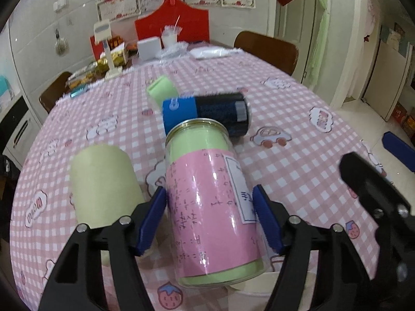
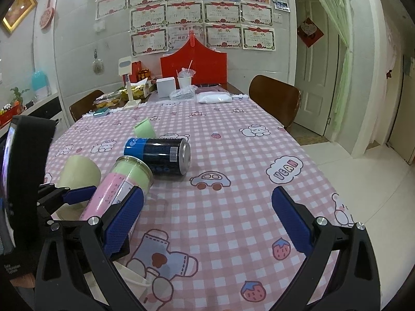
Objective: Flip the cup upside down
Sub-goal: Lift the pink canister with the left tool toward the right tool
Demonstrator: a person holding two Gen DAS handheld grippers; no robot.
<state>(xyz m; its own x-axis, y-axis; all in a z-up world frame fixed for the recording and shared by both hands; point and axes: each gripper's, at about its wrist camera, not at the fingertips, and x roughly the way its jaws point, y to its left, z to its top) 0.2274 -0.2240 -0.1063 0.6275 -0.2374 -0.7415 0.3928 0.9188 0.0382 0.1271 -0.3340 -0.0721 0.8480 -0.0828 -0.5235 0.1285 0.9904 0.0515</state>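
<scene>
This is a lived-in family home, a dining room by the look of it. The worktop [image 2: 233,171] is a dining table under a pink-and-white checked cloth printed with bears, cars and strawberries. Wooden chairs [image 2: 275,98] stand at its far right and far left edges. On the wall behind the table hang rows of red-bordered award certificates [image 2: 186,13], with a gilt-framed picture [image 2: 19,9] to their left. At the table's far end sit a red gift box [image 2: 207,64], snack packets [image 2: 136,90] and a white drink cup with a straw [image 2: 185,79]. Right of the table, a white panelled door [image 2: 315,77] with a green curtain [image 2: 341,59] opens onto tiled floor.
</scene>
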